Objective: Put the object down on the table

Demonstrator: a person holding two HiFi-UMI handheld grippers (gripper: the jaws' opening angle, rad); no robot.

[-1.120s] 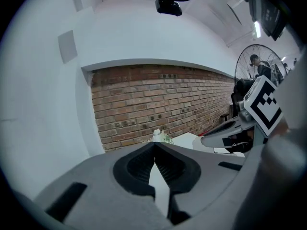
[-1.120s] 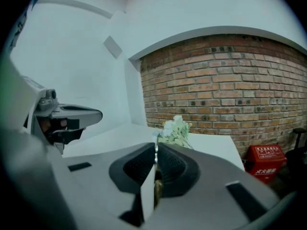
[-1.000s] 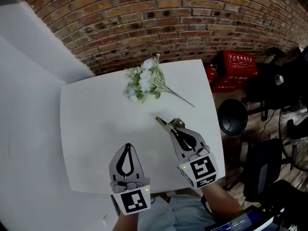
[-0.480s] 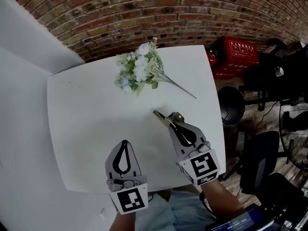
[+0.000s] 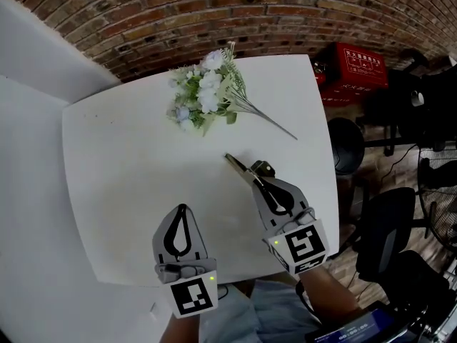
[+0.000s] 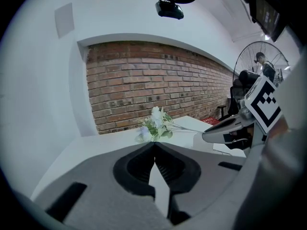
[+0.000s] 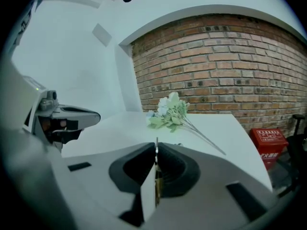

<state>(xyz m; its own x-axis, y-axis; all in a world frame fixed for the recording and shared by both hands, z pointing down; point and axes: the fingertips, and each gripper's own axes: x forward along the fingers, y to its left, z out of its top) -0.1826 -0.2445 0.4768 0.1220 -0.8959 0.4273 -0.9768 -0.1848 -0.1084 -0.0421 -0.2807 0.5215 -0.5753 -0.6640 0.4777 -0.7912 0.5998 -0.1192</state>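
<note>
Right gripper (image 5: 261,176) is clamped on a thin metal tool (image 5: 238,164), probably small shears. Its tip pokes forward past the jaws, and the right gripper view shows it pinched edge-on between them. The tool sits over the middle-right of the white tabletop (image 5: 121,170); can't tell if it touches. Step in hand: placing, release not yet done. Next move: lower it flat onto bare surface, then open the jaws. Left gripper (image 5: 181,211) is closed on nothing, near the front edge. 1 bunch of artificial flowers (image 5: 207,100) lies at the far side, well apart from the tool and not in the way. Red box (image 5: 360,66) and black chair (image 5: 385,241) are on the floor to the right.
</note>
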